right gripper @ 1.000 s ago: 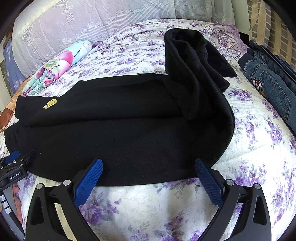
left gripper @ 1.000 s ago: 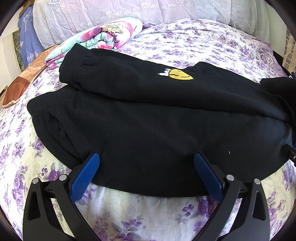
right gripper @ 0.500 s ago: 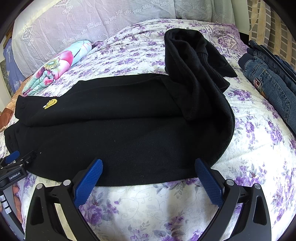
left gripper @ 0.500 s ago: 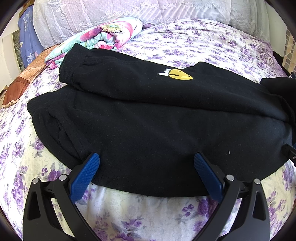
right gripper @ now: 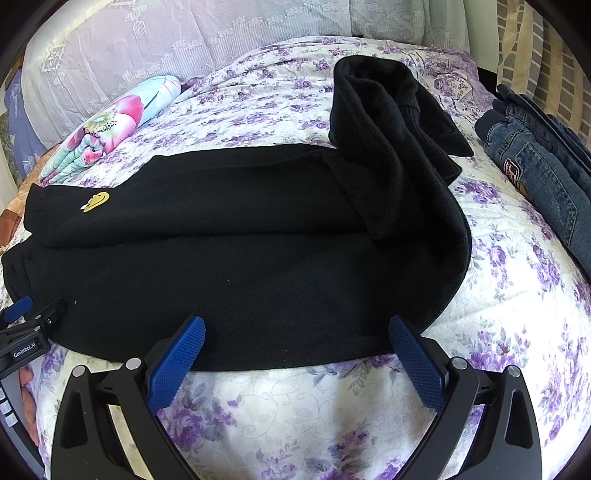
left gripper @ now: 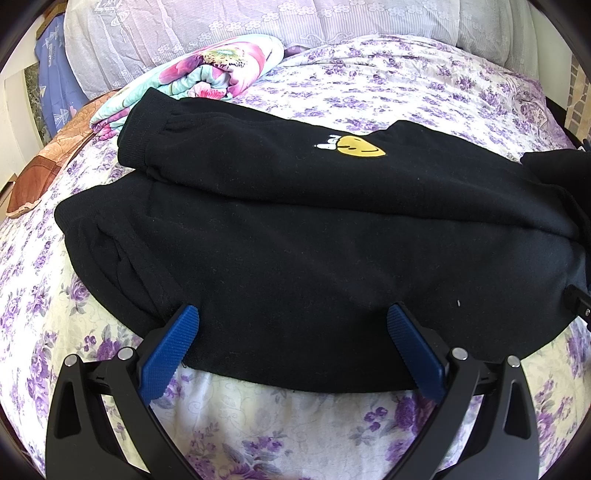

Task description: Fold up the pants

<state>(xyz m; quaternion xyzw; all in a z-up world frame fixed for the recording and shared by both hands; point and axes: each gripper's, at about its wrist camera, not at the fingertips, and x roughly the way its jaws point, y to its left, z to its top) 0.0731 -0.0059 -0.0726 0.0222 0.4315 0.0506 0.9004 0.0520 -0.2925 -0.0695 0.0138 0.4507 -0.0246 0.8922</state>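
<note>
Where nearest the cameras: left claw spread wide, blue pads over the near hem of the black pants, gripping nothing. Right claw likewise spread wide, empty, tips at the same near hem further right; contact with the cloth impossible to tell in either view. Left claw also seen at the left edge of the right wrist view, low beside the pants.

Beneath both: bed with purple-flowered cover, carrying everything listed.

Mid-scene: black pants laid crosswise on the bed, one leg lying over the far part of the other, ribbed cuffs at left. Yellow smiley patch on the upper leg. Right end of the pants turned up and bunched into a heap toward the far right.

Right edge: blue jeans, folded, just apart from the pants.

Far left: rolled floral blanket, touching the cuff of the upper leg. Brown cushion at the left edge.

Farthest: pale lace-patterned pillows along the head of the bed.
</note>
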